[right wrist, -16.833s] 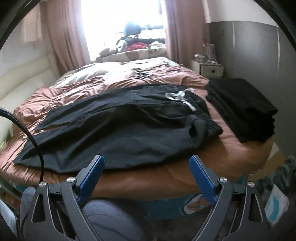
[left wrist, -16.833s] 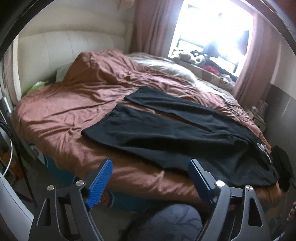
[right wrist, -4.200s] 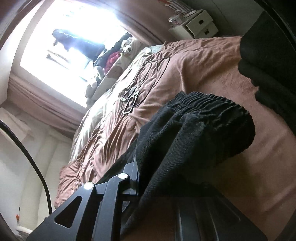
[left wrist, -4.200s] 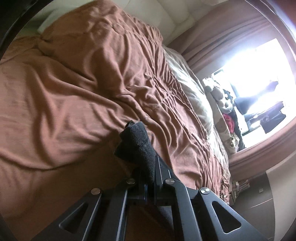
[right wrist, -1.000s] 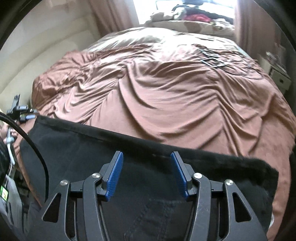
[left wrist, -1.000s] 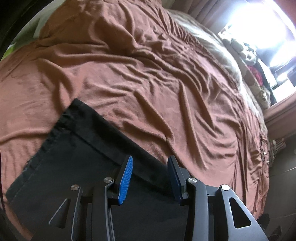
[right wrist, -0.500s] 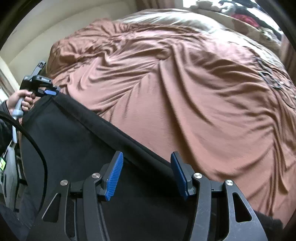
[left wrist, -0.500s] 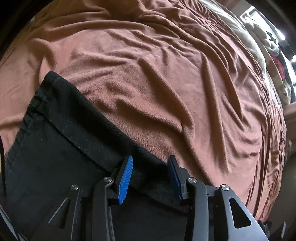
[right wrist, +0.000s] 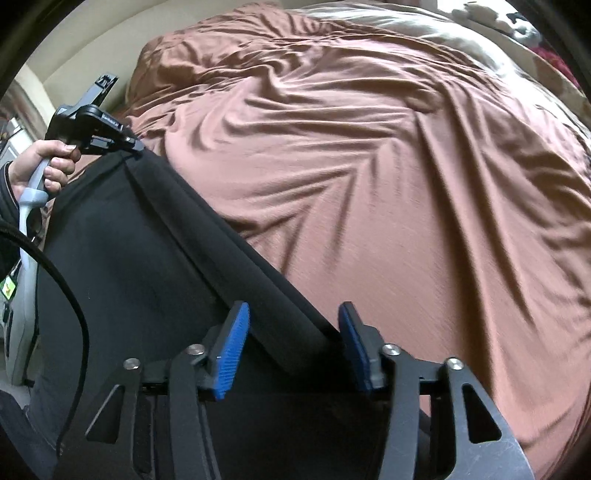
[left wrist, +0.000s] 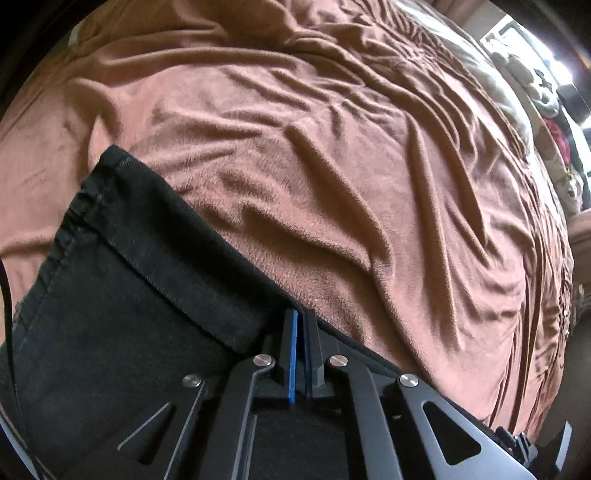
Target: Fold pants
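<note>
The black pants [left wrist: 129, 295] lie folded lengthwise along the near side of the brown bed cover [left wrist: 332, 166]. In the left wrist view my left gripper [left wrist: 299, 317] points steeply down, shut on the far folded edge of the pants, with cloth bunched beside its fingers. The right wrist view shows the same left gripper [right wrist: 129, 146] pinching that edge at the far left, held by a person's hand [right wrist: 48, 162]. Further along the same edge my right gripper [right wrist: 293, 308] is closing its jaws. The rolled edge of the pants [right wrist: 129, 240] lies between the blue pads, which do not press it.
Wrinkled brown bed cover [right wrist: 369, 166] fills the space beyond the pants. A cream headboard [right wrist: 74, 48] is at the back left and a pale pillow [right wrist: 424, 26] at the top. Soft toys and clothes [left wrist: 546, 92] sit by the window. A black cable [right wrist: 74, 295] loops at the left.
My left jaws have shut on the pants' edge after sinking a little. My right gripper slid left along the edge and lower, and its jaws narrowed slightly.
</note>
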The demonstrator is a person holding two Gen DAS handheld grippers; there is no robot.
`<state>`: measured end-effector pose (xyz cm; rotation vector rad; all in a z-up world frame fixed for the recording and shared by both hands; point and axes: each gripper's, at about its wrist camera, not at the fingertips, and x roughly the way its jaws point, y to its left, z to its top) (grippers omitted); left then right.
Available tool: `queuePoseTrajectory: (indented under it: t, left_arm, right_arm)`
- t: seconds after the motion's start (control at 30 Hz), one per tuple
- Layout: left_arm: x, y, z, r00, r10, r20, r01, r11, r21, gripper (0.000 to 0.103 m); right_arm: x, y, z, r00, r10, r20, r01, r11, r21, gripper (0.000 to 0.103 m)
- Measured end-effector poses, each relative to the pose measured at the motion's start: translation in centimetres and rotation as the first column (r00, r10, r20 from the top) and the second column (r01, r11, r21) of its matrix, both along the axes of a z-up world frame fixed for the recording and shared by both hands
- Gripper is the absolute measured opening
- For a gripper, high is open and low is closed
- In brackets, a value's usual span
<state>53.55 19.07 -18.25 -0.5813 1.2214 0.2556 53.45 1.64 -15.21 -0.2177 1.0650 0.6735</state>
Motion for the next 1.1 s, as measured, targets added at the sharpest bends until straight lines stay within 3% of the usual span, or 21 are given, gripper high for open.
queuePoseTrajectory:
  t: [0.27,0.5,0.97,1.07,1.1]
  left_arm:
    - [-0.2,0.1,0.2,0.999,-0.003,0.033,0.004,1.000,-0.028,0.002]
    - [-0.2,0.3,0.1,0.999,0.005,0.042,-0.003,0.999,-0.054,0.002]
    - [-0.7,1.0,-0.2,0.998,0.010,0.064,-0.004,0.995,-0.095,0.002]
    - [-0.8,1.1,0.0,0.997,0.006,0.076,0.002,0.995,-0.101,0.002]
    - [-0.9,1.2,0.1,0.997,0.007,0.080,0.001,0.995,-0.104,0.002]
  right_arm:
    - [1.9,3.7,-0.4,0.996,0.088,0.001,-0.088,0.995,0.039,0.041]
    - [3.1,9.1,-1.3,0.981,0.193,0.012,-0.194,0.980,0.034,0.026]
    - [4.6,14.0,-2.5,0.965,0.261,0.020,-0.261,0.965,0.015,0.021]
    - [4.3,14.5,-2.8,0.965,0.258,0.049,-0.256,0.966,-0.030,0.000]
    - [4.2,14.5,-2.6,0.966,0.252,0.057,-0.251,0.968,-0.026,0.000]
